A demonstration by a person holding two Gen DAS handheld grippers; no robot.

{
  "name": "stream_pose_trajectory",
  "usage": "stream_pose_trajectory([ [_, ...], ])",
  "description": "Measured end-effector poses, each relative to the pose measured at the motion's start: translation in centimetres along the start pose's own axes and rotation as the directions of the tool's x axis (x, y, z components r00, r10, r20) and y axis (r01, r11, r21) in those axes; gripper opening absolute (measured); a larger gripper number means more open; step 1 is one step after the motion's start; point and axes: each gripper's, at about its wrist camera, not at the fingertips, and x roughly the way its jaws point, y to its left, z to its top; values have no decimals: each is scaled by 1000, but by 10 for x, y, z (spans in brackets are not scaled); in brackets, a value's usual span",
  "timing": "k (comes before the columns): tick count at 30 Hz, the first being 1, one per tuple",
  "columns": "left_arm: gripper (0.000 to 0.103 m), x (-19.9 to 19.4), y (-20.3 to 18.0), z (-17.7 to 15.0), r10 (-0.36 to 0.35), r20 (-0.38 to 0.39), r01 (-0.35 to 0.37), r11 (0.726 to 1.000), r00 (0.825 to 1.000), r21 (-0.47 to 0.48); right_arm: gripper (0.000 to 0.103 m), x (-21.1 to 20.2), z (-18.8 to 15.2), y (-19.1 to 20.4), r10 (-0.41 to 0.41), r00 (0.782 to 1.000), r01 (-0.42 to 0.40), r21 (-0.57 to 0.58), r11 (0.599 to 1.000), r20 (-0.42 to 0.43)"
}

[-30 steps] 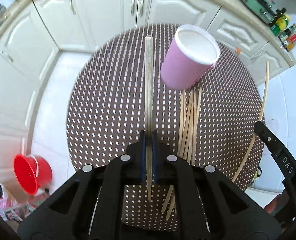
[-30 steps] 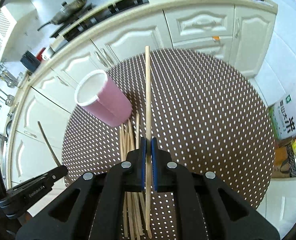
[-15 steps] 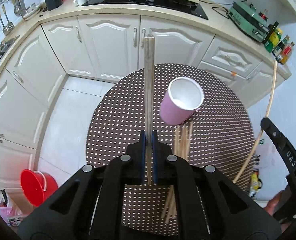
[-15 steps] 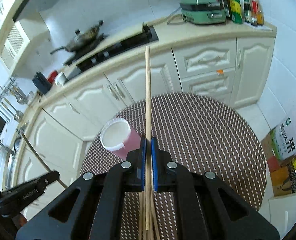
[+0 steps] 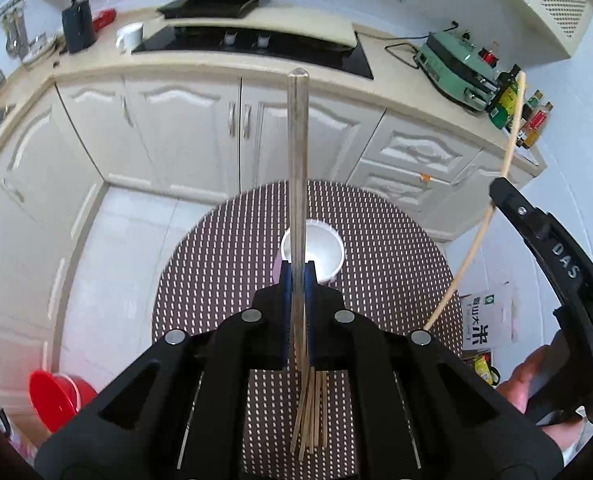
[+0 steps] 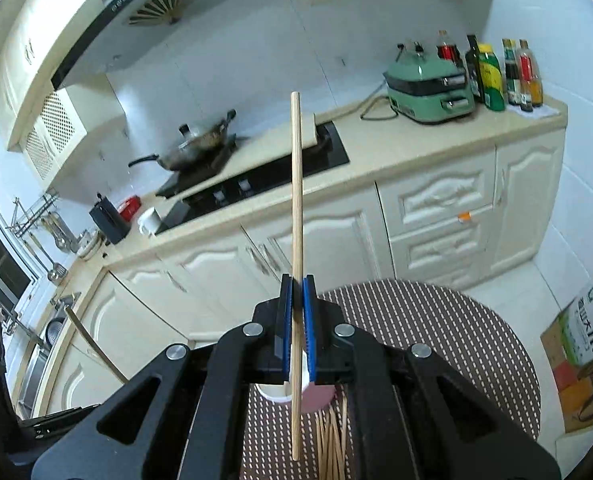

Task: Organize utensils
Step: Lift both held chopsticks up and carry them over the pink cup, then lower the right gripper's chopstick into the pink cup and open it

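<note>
My left gripper (image 5: 297,270) is shut on a grey-brown chopstick (image 5: 297,152) that stands up past its blue pads. Below it a pink cup (image 5: 316,254) with a white inside stands on the round dotted table (image 5: 392,248). Several pale chopsticks (image 5: 312,412) lie in a bundle in front of the cup. My right gripper (image 6: 297,284) is shut on a light wooden chopstick (image 6: 296,184), high above the table. The cup (image 6: 316,398) and the bundle (image 6: 330,436) show under its jaws. In the left wrist view the right gripper (image 5: 536,224) and its chopstick (image 5: 480,232) appear at the right.
White kitchen cabinets (image 5: 184,128) and a counter with a black hob (image 6: 256,176), a wok (image 6: 200,144), a green appliance (image 6: 428,88) and bottles (image 6: 504,72) curve behind the table. A red bucket (image 5: 54,400) sits on the floor at the left. A rice bag (image 6: 588,328) stands at the right.
Both grippers have risen well above the table, each with its chopstick, and tilted up toward the counter. The cup and bundle look smaller and lower in both views.
</note>
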Motion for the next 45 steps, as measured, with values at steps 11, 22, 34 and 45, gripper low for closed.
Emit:
stream_pose_trajectory([
  [11, 6, 13, -10, 40, 14, 64, -16, 1000, 998, 24, 4, 40, 9, 7, 2, 1000, -2, 8, 1000, 7],
  [22, 6, 48, -7, 60, 14, 79, -15, 1000, 997, 12, 4, 84, -9, 12, 25, 999, -26, -20, 999, -38],
  [34, 6, 104, -5, 59, -22, 45, 20, 999, 999, 50, 4, 134, -34, -5, 10, 994, -7, 22, 1000, -106],
  [45, 7, 136, 12, 47, -74, 3, 74, 997, 997, 35, 8, 149, -53, -3, 31, 987, -37, -35, 999, -159],
])
